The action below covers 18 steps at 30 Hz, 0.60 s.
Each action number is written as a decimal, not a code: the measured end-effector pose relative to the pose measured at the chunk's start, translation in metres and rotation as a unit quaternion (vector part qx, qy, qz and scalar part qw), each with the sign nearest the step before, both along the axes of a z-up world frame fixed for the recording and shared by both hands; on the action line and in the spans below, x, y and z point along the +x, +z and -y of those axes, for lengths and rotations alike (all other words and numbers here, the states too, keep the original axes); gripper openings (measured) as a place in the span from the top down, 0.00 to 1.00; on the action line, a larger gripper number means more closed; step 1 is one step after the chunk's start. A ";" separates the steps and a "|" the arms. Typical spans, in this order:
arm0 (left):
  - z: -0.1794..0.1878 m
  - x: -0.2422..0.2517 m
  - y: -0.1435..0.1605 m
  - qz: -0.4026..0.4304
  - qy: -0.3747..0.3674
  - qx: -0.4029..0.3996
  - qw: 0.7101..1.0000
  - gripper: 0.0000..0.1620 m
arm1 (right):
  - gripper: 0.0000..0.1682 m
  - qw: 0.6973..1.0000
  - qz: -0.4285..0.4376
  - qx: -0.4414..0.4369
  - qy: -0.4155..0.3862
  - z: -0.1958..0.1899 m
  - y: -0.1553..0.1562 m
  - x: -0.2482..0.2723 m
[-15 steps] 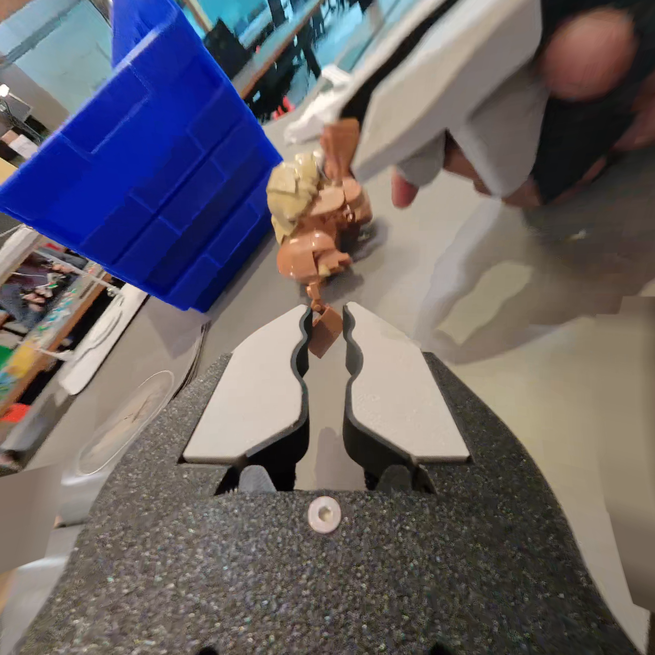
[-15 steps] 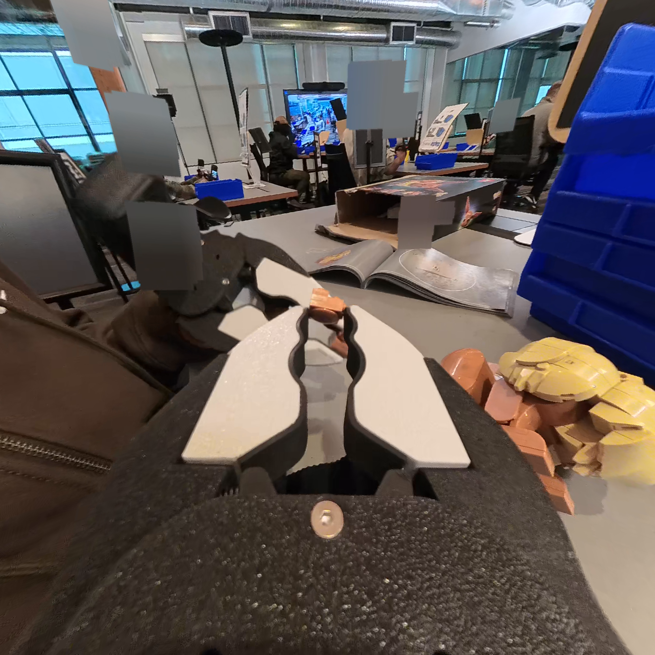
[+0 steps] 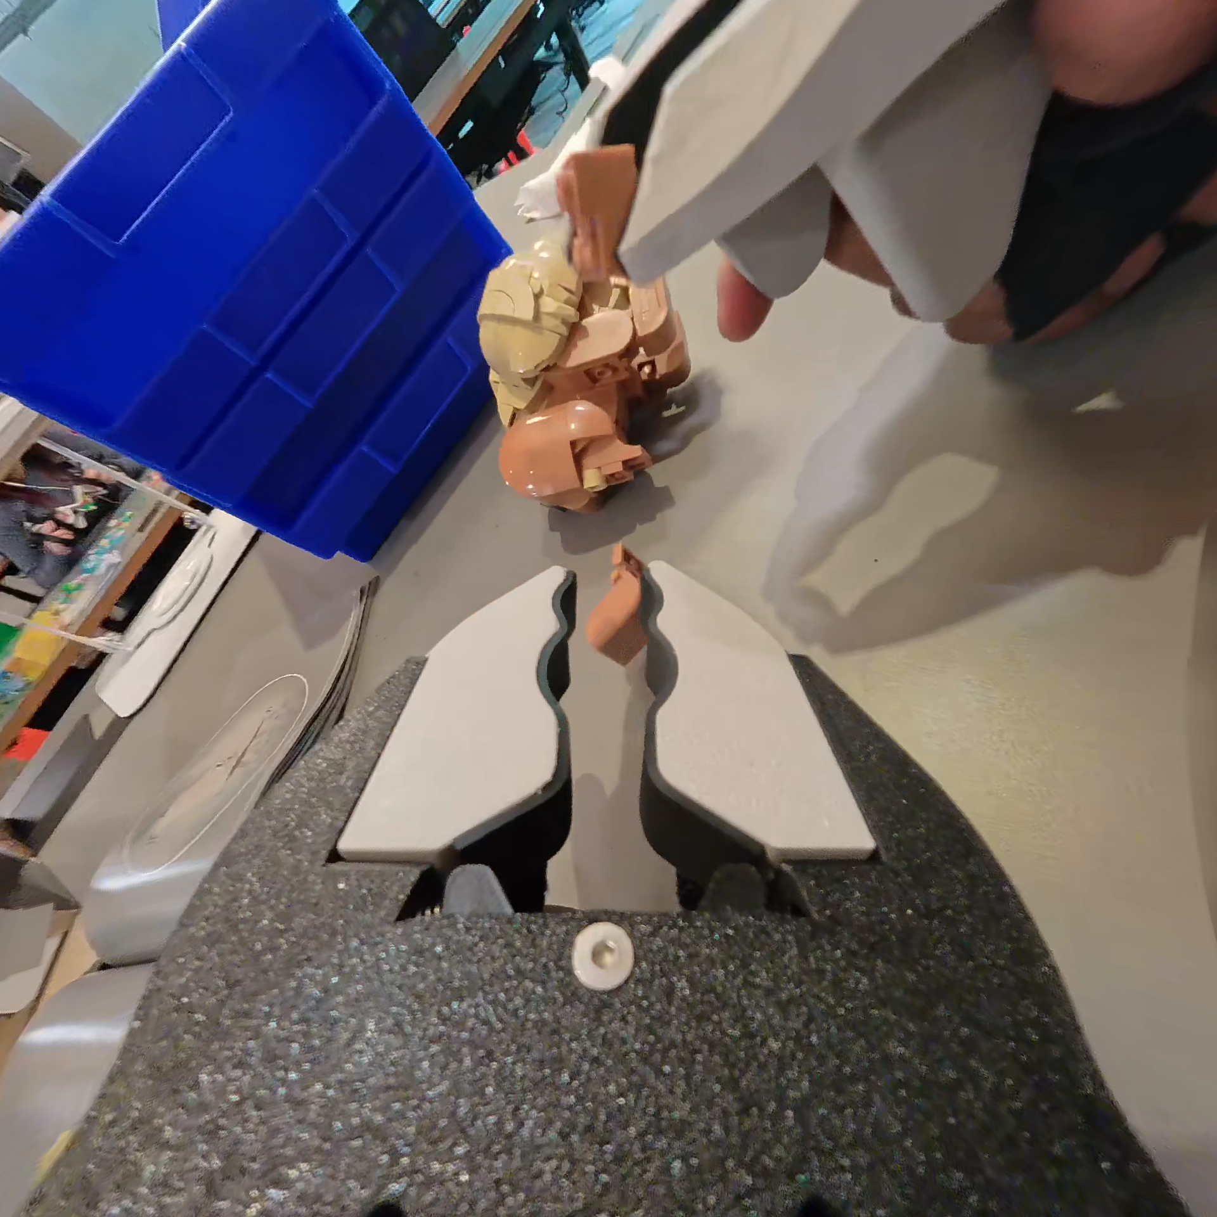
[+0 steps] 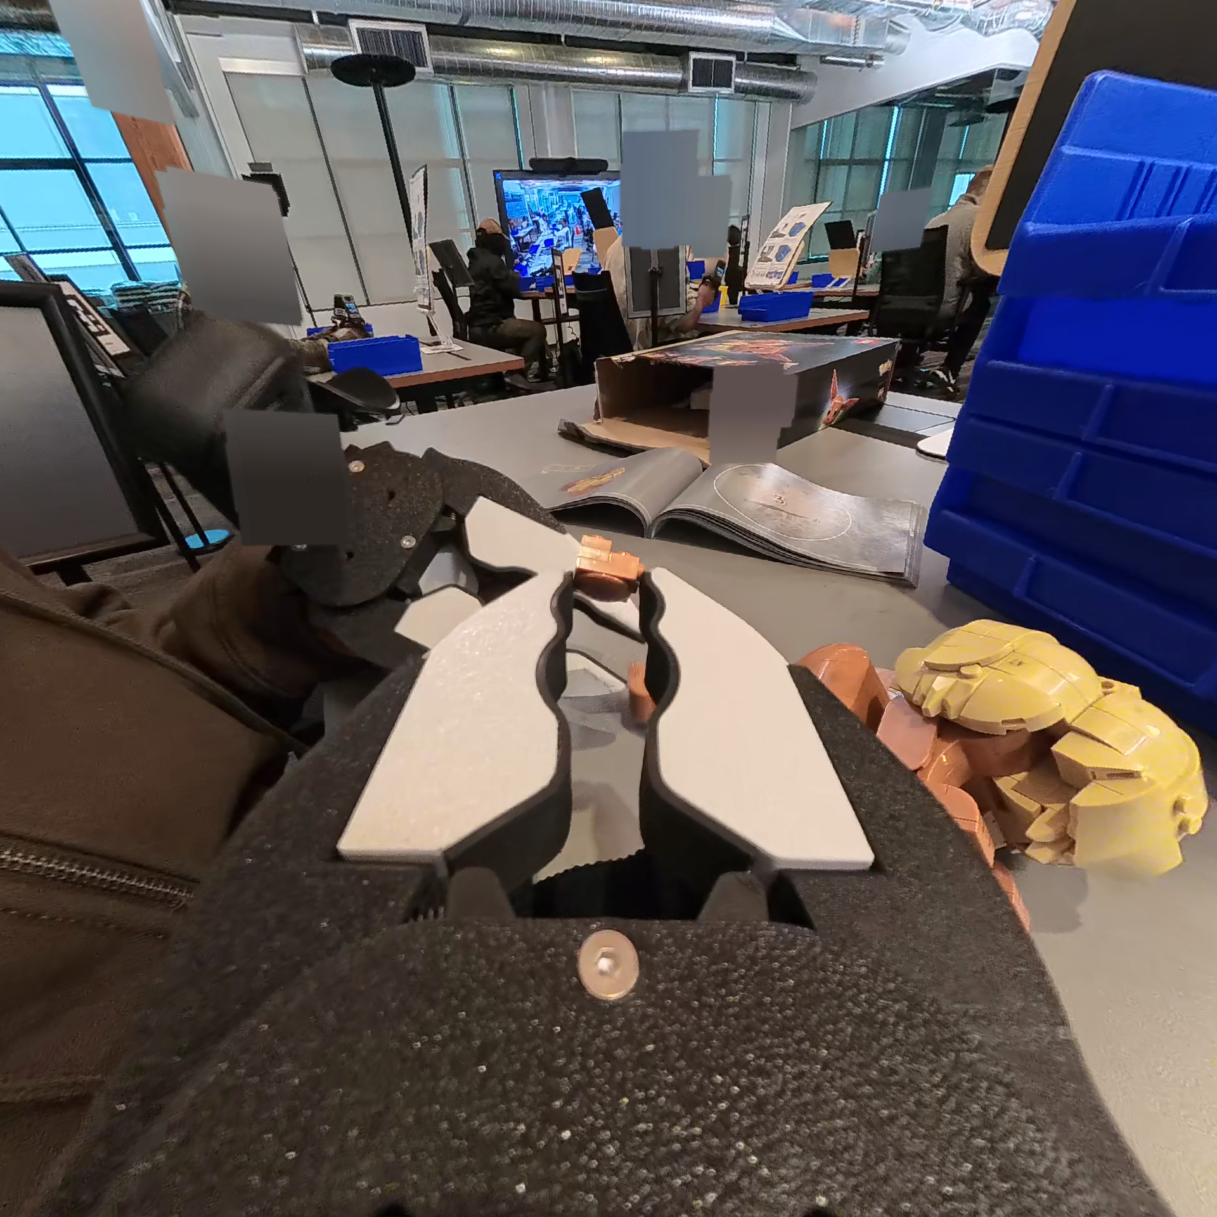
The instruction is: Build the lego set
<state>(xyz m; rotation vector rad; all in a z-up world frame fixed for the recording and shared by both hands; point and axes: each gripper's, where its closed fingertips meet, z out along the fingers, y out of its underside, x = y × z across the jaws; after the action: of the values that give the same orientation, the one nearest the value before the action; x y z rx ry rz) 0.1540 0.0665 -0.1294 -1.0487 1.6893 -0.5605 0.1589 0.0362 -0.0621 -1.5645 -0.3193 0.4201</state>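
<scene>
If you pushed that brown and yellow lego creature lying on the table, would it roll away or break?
The brown and tan brick-built lego figure lies on its side on the grey table, and its blocky, lumpy shape probably would not roll far. It is made of many small snapped-together pieces, so a hard push might pop some off. Its glossy plastic would likely slide on the smooth tabletop.

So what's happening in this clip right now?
A person is building a lego model with a handheld gripper in each hand. The left gripper pinches a small brown piece just above the grey table. The right gripper holds another small brown piece at its tips. The part-built brown and tan figure lies on the table beside the blue bin, with an open instruction booklet nearby.
</scene>
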 end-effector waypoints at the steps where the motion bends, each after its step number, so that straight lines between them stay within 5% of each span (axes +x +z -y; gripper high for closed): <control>1: 0.001 0.000 0.002 0.005 -0.005 -0.014 1.000 0.88 | 0.89 1.000 -0.001 0.000 0.002 0.000 0.000 0.000; 9: 0.020 -0.010 0.050 0.118 -0.091 -0.231 0.961 0.87 | 0.89 0.998 0.049 0.029 0.005 0.003 0.002 -0.010; 14: 0.033 -0.018 0.068 0.113 -0.172 -0.426 0.881 0.86 | 0.89 0.974 0.210 0.076 -0.049 -0.002 -0.008 -0.019; 18: 0.042 -0.018 0.062 0.077 -0.192 -0.454 0.867 0.85 | 0.89 0.932 0.333 0.107 -0.100 -0.007 -0.016 -0.019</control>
<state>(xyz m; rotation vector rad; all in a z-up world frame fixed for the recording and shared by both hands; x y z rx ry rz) 0.1361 0.0242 -0.0673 -1.2420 1.4866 -1.7726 0.1401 0.0435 -0.0779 -1.4674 -0.6923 -0.3157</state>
